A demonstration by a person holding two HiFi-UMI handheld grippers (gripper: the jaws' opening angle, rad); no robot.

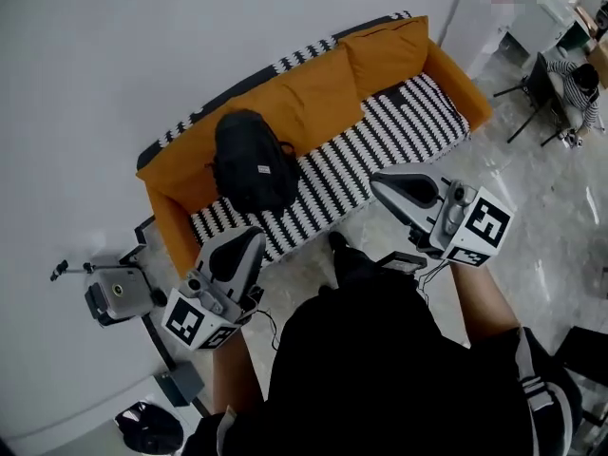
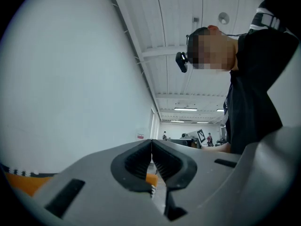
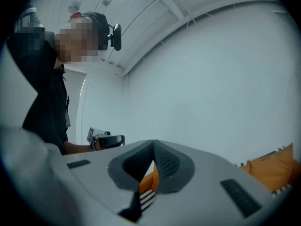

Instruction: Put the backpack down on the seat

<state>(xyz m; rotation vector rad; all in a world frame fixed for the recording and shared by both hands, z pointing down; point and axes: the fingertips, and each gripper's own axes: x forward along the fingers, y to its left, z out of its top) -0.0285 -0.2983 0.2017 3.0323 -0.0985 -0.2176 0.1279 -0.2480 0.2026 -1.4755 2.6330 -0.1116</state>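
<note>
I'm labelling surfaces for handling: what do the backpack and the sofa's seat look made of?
The backpack: black woven fabric, probably nylon or polyester, matte; it slumps softly and shows no shine. The seat: upholstery cloth in black-and-white stripes, matte, with a padded look; the fibre cannot be told.

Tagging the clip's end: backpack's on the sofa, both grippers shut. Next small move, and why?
Probably lower both grippers and stop: the backpack already rests on the sofa seat, and the left gripper and right gripper are shut, empty, clear of it.
</note>
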